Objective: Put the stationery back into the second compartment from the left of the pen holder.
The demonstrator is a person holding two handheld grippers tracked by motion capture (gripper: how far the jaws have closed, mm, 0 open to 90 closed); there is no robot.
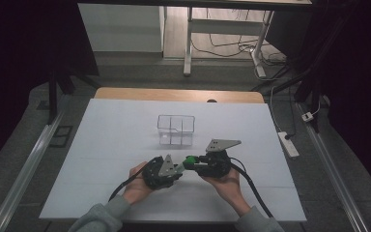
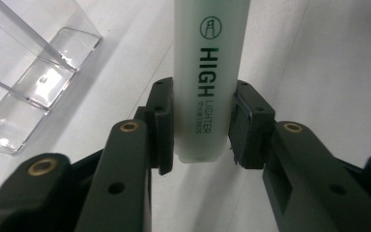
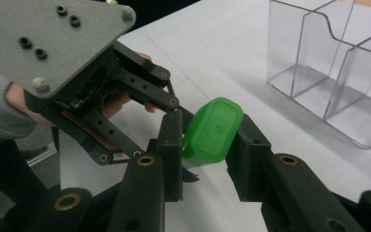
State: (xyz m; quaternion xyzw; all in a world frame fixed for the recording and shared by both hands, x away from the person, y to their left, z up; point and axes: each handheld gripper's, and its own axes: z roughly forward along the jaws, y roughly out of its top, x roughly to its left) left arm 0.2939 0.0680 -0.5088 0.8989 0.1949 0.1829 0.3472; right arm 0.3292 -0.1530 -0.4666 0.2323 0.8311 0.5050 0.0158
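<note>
**Highlighter pinned at both ends between the two grippers**

Highlighter (image 2: 205, 82) is the thing in play, but start with the biggest item: the white table (image 1: 116, 159) spreads under both hands, running well beyond the jaws on every side. Next down in size, the clear organizer (image 1: 176, 129) stands on that table, out past both grippers and apart from them; in the left gripper view it lies off to the upper left of the jaws, and in the right gripper view it stands up and to the right.

Now the tools. The left gripper (image 1: 178, 167) points toward the right one, its jaws closed on the pale barrel, pads pressing either side near the blunt end. The right gripper (image 1: 194, 163) faces it, almost nose to nose, and its jaws are clamped on the green cap (image 3: 211, 131), one pad on each flank.

So the pen bridges the small gap between the two jaw sets, held above the table surface, barrel left, cap right.
</note>
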